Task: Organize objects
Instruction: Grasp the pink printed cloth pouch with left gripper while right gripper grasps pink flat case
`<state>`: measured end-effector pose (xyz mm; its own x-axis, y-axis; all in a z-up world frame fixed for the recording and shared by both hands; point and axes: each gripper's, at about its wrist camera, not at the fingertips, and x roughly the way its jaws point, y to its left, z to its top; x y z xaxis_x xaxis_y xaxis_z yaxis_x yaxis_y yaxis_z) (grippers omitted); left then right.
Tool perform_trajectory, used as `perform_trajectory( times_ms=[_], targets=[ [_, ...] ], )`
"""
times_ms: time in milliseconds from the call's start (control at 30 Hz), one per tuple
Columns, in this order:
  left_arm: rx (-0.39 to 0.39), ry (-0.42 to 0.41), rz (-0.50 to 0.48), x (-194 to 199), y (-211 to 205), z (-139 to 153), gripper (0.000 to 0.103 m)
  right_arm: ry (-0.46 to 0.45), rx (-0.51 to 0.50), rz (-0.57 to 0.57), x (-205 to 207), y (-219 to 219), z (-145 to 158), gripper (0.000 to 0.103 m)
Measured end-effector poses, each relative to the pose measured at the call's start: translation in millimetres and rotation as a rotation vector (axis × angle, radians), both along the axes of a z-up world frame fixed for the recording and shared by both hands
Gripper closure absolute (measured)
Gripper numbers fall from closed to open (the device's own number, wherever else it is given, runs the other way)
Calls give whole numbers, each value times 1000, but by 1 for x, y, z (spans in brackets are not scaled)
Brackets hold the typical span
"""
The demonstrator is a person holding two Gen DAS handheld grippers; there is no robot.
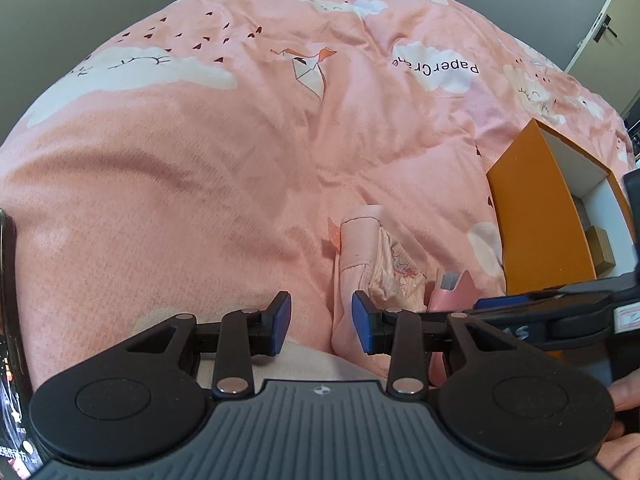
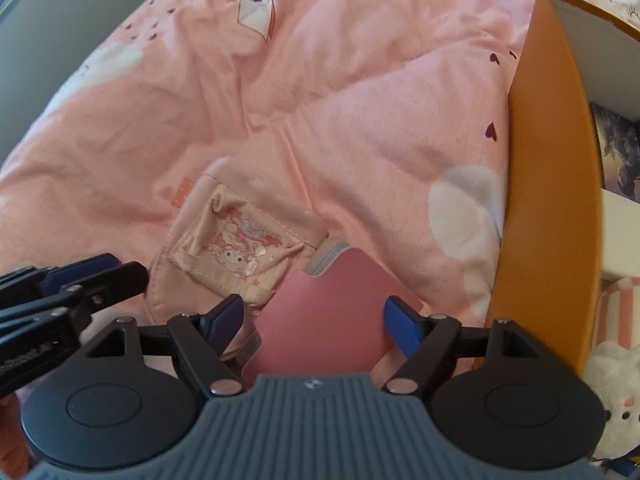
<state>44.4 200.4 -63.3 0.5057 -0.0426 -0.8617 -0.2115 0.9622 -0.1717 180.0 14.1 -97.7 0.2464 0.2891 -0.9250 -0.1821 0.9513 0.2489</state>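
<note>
A pink cloth pouch point(image 1: 360, 252) point(image 2: 236, 248) with a cartoon print lies on the pink quilt point(image 1: 240, 160). A flat pink card-like case point(image 2: 328, 308) point(image 1: 450, 294) with a grey edge lies just to its right. My left gripper point(image 1: 322, 320) hovers low over the pouch's near left edge, its blue pads apart and pressing on nothing. Its tips point(image 2: 76, 272) also show at the left of the right wrist view. My right gripper point(image 2: 314, 324) point(image 1: 496, 306) stands wide open astride the pink case, and its pads do not press it.
An open orange box point(image 1: 532, 208) point(image 2: 552, 160) with white inner walls stands on the quilt at the right. It holds a white plush bunny point(image 2: 616, 380), a pink striped item point(image 2: 620, 308) and a small brown box point(image 1: 600, 248). A phone point(image 1: 8, 320) shows at the left edge.
</note>
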Motion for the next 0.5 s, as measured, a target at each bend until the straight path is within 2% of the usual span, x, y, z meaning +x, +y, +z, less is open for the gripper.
perform_trajectory(
  times_ms=[133, 333, 400, 500],
  targets=[
    [-4, 5, 1, 1, 1, -2, 61, -4, -52, 22, -1, 11, -8, 19],
    [6, 16, -4, 3, -1, -3, 61, -12, -73, 18, -2, 15, -18, 15],
    [8, 16, -6, 3, -1, -2, 61, -13, -70, 13, -3, 14, -17, 16],
    [9, 17, -11, 3, -1, -2, 61, -16, -57, 11, -6, 10, -13, 25]
  ],
)
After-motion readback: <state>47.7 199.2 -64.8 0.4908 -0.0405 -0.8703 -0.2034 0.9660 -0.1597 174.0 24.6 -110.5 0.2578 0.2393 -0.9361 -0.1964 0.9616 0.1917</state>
